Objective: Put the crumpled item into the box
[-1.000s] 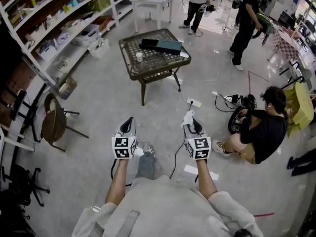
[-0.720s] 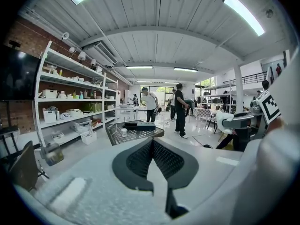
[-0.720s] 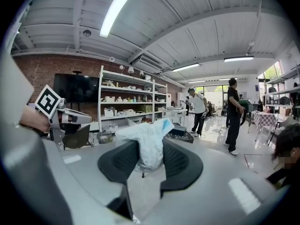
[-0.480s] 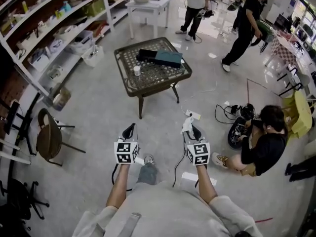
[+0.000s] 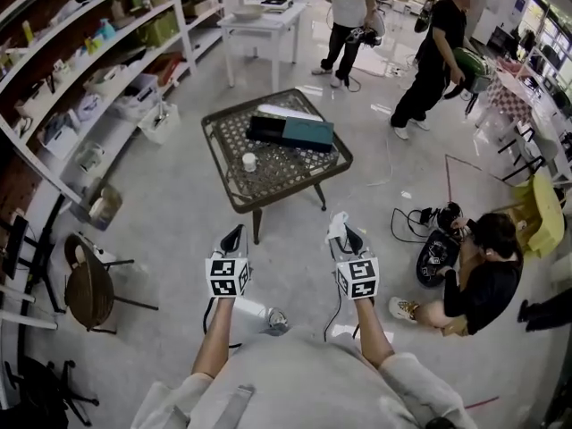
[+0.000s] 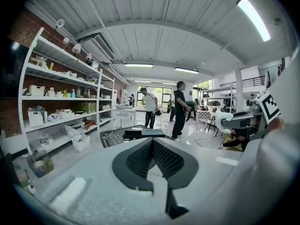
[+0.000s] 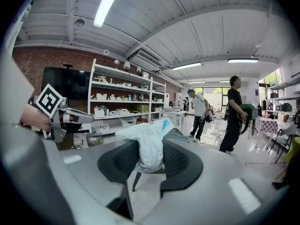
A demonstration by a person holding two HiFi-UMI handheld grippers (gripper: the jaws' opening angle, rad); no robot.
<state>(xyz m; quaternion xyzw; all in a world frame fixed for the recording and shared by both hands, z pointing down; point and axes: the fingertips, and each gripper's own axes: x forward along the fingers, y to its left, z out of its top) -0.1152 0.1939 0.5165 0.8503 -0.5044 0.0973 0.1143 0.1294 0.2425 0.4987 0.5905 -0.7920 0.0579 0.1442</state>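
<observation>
My right gripper (image 5: 345, 233) is shut on the crumpled item (image 5: 338, 225), a white wad with a bit of blue, which bulges up between the pads (image 7: 150, 144). My left gripper (image 5: 234, 234) is shut with nothing in it; its pads meet in a line (image 6: 151, 146). Both grippers hover over the floor just short of the dark mesh table (image 5: 308, 175). On that table lies the box (image 5: 290, 131), dark with a teal lid, seen low and straight ahead in the left gripper view (image 6: 143, 133).
A small white cup (image 5: 250, 162) stands on the table. White shelves (image 5: 98, 83) line the left, with a chair (image 5: 89, 286) below them. One person sits on the floor (image 5: 478, 280) by cables (image 5: 416, 214); two people stand beyond the table (image 5: 438, 56).
The table and box have drawn nearer, sliding down the head view as both grippers are carried forward. The right gripper's hold on the crumpled item is unchanged.
</observation>
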